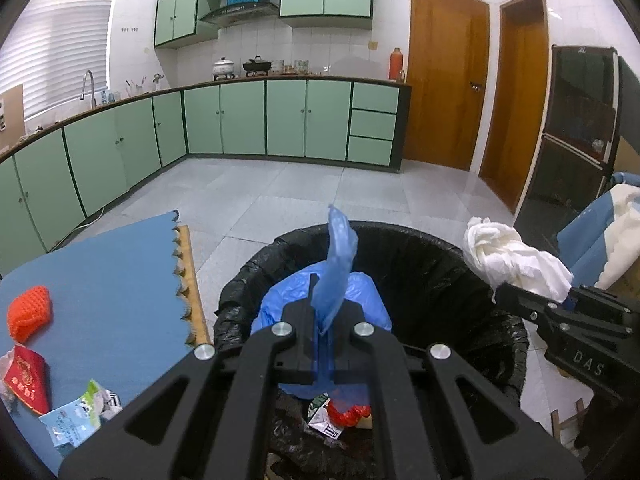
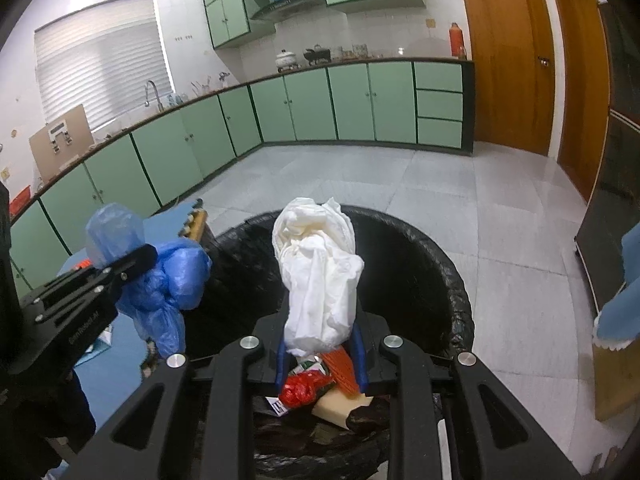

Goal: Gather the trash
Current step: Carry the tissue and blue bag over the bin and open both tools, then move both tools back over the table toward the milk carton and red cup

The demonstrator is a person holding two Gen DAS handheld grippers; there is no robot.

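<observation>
I've got both claws over the trash bin (image 1: 440,280), black liner, already holding scraps; left gripper (image 1: 324,320) is pressed together on a blue plastic bag (image 1: 340,264), thin tail sticking up between the fingers, bulk hanging below over the bin's left side; right gripper (image 2: 320,332) is pinching a crumpled white tissue wad (image 2: 316,276) between its blue pads (image 2: 282,360), jaws only partly closed around it, wad standing up above the bin mouth.

Left wrist view alone gives me the blue mat (image 1: 100,280) on the table to the left, with trash not yet collected: an orange mesh sponge (image 1: 30,312), a red packet (image 1: 26,376), a pale blue wrapper (image 1: 76,420); it also shows the right gripper from the side at the right edge, tissue at its tip, just at the bin rim.

Right wrist view alone shows the full hang of the blue bag beside the left gripper, just outside or at the bin's left rim, can't tell which; it looks deeper into the bin: red plastic scrap (image 2: 304,388), orange mesh piece (image 2: 340,368), a yellowish block (image 2: 340,404), a printed carton scrap (image 2: 308,366).

Around: green kitchen cabinets (image 1: 240,120), tiled floor, wooden doors (image 1: 444,80); my own gripper bodies block the near bin rim in both views.
</observation>
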